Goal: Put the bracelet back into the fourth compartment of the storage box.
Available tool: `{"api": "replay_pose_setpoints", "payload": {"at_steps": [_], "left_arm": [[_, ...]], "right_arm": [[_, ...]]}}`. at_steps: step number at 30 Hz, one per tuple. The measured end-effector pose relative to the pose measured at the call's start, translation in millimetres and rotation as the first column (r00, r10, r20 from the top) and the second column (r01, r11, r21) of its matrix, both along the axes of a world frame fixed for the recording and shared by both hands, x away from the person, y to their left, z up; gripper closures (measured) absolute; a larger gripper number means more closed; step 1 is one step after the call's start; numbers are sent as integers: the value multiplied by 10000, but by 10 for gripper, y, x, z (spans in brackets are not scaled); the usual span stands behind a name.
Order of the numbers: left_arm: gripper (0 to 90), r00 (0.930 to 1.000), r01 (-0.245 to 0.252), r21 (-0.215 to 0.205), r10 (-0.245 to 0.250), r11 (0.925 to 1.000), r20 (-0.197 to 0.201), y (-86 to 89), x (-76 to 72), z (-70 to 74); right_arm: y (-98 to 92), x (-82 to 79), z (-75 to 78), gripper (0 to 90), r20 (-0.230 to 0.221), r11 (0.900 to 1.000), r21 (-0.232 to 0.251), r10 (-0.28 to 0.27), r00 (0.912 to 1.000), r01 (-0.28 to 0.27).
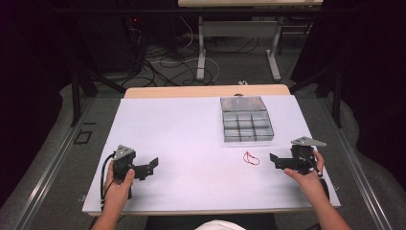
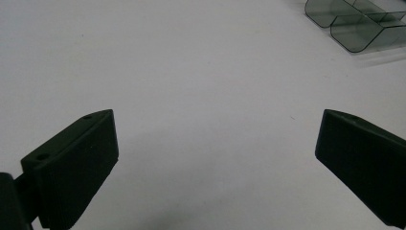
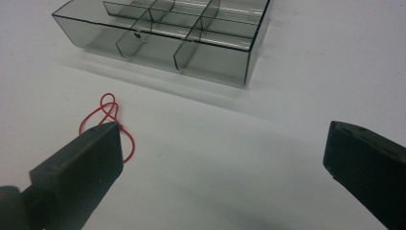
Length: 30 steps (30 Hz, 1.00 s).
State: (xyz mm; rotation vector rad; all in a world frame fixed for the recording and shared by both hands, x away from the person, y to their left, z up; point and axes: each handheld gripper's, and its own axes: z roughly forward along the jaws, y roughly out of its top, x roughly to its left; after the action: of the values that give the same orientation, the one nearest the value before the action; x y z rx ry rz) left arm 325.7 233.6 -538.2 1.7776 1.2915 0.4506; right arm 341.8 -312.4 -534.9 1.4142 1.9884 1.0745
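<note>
Both the left gripper (image 1: 152,165) and the right gripper (image 1: 274,160) rest with jaws spread and empty, the red string (image 1: 251,158) lying near the clear box (image 1: 247,120).

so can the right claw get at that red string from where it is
Probably yes: the right claw stands open and the red string lies loose on bare white table just ahead of it, apart from the compartment box.

Thin red cord (image 1: 251,158), loosely looped, flat on white table
</note>
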Motion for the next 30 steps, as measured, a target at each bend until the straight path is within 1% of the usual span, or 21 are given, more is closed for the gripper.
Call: {"api": "replay_pose_setpoints", "payload": {"at_steps": [2,3,4,7,12,13,14,16,17,18,22,25,26,28,30], "left_arm": [[16,10000,20,35,-20,10000,-26,6,-2,-1],[17,10000,-66,-48,66,10000,-47,2,-7,-3],[18,10000,-1,38,1,10000,-53,15,-13,-4],[18,10000,-56,9,56,10000,-49,19,-25,2],[18,9999,-109,36,109,9999,-50,23,-41,-6],[18,9999,-115,25,115,9999,-55,23,-44,-6],[18,9999,-118,-1,118,9999,-21,22,-44,-9],[18,9999,-128,16,128,9999,-69,20,-51,-8],[18,9999,-130,15,130,9999,-77,19,-52,-9],[18,9999,-117,6,117,9999,-100,18,-54,-10],[18,9998,-117,16,118,9999,-138,15,-57,-14],[19,9999,-89,43,90,10000,-145,13,-57,-16],[19,9998,-98,53,98,9999,-143,10,-57,-17],[19,9999,-62,54,63,10000,-156,10,-56,-18],[19,9998,-58,76,59,10000,-187,9,-56,-17]], "right_arm": [[27,-24,2,0,39,10000,12,86,10000,-86],[41,-33,5,0,37,10000,51,59,10000,-59],[52,-36,9,0,-28,9998,150,121,9999,-121],[89,-38,21,0,-97,9993,199,329,9994,-327],[155,-17,44,0,-142,9981,17,616,9980,-616],[166,-12,48,0,-76,9977,-145,662,9978,-663],[183,-5,54,0,-79,9973,-193,713,9974,-714],[204,12,65,0,33,9959,-319,844,9964,-843],[224,17,70,0,5,9952,-288,939,9956,-938],[237,28,73,0,45,9944,-367,994,9950,-992],[311,59,101,0,-42,9905,-425,1308,9914,-1309],[346,74,117,0,-43,9890,-549,1374,9905,-1374],[373,93,133,0,-144,9872,-567,1485,9888,-1491],[393,116,150,0,-189,9850,-595,1610,9868,-1619],[412,141,172,0,-281,9819,-727,1731,9845,-1748]]}}
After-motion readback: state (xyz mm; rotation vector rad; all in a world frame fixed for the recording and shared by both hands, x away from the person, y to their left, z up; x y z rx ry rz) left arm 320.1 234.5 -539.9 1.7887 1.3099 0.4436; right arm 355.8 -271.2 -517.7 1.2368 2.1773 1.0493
